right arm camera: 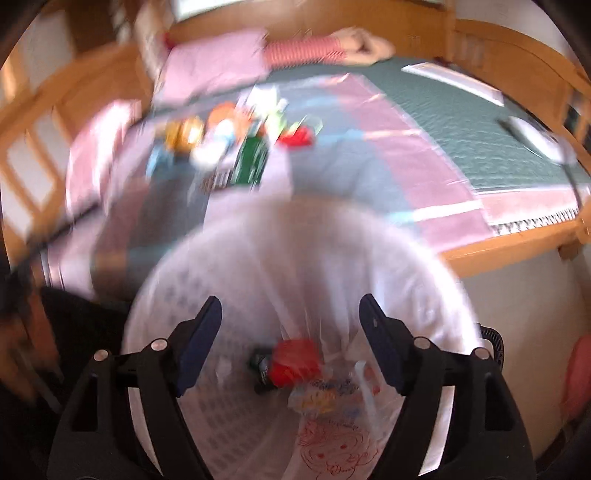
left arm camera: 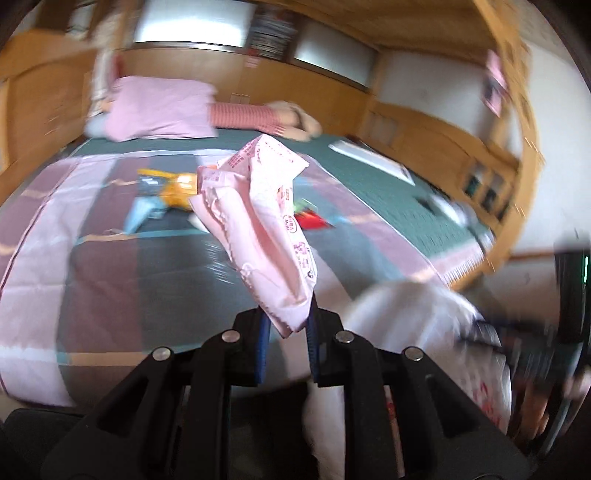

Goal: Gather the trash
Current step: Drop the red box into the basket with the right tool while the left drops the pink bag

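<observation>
Left gripper (left arm camera: 287, 326) pinches pink wrapper (left arm camera: 258, 221), lifted above bed (left arm camera: 110, 280). Right gripper (right arm camera: 290, 317) spread wide, empty, over white bag-lined bin (right arm camera: 258, 258) holding red wrapper (right arm camera: 293, 362). More litter (right arm camera: 229, 144) on bed.

Before me stood a bed (left arm camera: 388, 192) with a green quilted cover, a pink and grey checked sheet (left arm camera: 122, 280) spread over its near end. A pink pillow (left arm camera: 162, 107) lay at its head. Wooden panelling (left arm camera: 192, 70) lined the room, with bright frosted windows (left arm camera: 192, 22) above it and a white wall (left arm camera: 436, 77) beside them.
</observation>
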Available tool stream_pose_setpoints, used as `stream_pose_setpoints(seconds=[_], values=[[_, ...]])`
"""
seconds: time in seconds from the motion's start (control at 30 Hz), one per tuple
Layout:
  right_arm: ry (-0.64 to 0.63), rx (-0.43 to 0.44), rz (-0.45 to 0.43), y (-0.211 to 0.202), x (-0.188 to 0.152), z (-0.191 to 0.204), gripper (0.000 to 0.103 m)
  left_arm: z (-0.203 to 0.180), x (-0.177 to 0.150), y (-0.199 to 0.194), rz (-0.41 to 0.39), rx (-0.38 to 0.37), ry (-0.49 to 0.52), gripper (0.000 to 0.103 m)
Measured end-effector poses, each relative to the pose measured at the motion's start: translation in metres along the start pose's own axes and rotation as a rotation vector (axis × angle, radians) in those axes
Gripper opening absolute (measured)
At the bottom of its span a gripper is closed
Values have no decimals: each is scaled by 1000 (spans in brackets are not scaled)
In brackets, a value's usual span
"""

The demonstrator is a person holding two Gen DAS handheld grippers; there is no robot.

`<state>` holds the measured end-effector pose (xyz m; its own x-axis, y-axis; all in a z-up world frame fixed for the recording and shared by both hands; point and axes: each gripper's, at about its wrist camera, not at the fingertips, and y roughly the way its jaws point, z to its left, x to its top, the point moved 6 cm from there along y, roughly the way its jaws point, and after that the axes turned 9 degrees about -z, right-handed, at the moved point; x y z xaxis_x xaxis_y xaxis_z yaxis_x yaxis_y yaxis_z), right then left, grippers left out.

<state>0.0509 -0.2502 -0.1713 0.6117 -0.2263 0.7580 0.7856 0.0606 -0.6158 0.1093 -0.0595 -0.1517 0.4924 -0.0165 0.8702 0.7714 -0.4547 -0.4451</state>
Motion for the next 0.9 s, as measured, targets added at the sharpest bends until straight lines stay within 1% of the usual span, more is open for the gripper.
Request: stream_pose_setpoints(seconds=[0.03,0.07,0.1,0.17,0.2,0.23,0.27,0.3,0.33,0.37,0.4,0.43,0.47,0.5,0.53,0.6,0.63,0.73,0.77,0.8,0.83,0.9], values=[[51,1,-45,-9,9,-8,76,-15,-7,1,22,-47,36,18],[120,6,-110,-22,20,-18,76,-30,-14,0,38,-93,74,18],[155,5,-150,-30,26,-24,76,-40,-20,-2,48,-133,109,18],[200,-19,-218,-46,38,-37,78,-74,-35,-4,94,-256,195,18],[207,-32,-235,-50,41,-41,79,-86,-43,-5,122,-309,229,20],[208,-44,-242,-53,43,-44,80,-100,-52,-7,152,-362,268,23],[207,-58,-241,-54,43,-48,80,-109,-60,-9,167,-386,297,27],[210,-62,-237,-53,43,-50,80,-114,-65,-9,170,-384,318,47],[216,-65,-231,-53,41,-52,80,-113,-67,-9,164,-356,335,69],[226,-66,-222,-51,39,-54,80,-110,-67,-9,150,-326,331,74],[236,-66,-208,-49,37,-56,80,-104,-64,-9,140,-311,308,75],[243,-65,-195,-47,35,-56,80,-94,-59,-9,131,-308,252,75],[249,-65,-179,-44,33,-56,80,-79,-51,-8,114,-282,184,77],[249,-67,-172,-44,32,-53,80,-66,-44,-7,97,-242,142,79],[245,-69,-163,-42,32,-52,80,-48,-34,-5,72,-164,92,80],[225,-77,-145,-34,34,-48,80,-19,-21,-6,43,-13,38,81],[215,-76,-136,-32,34,-44,80,-1,-15,-8,27,82,20,86],[187,-47,-111,-20,39,-30,80,26,-6,-4,12,210,10,93],[177,-30,-92,-11,44,-23,80,35,-9,2,39,223,-19,93],[161,-12,-77,-1,51,-14,80,41,-14,5,67,210,-52,93],[141,2,-69,9,59,-5,80,52,-21,12,113,176,-131,93],[76,26,-35,40,77,21,80,65,-25,15,127,183,-211,93]])
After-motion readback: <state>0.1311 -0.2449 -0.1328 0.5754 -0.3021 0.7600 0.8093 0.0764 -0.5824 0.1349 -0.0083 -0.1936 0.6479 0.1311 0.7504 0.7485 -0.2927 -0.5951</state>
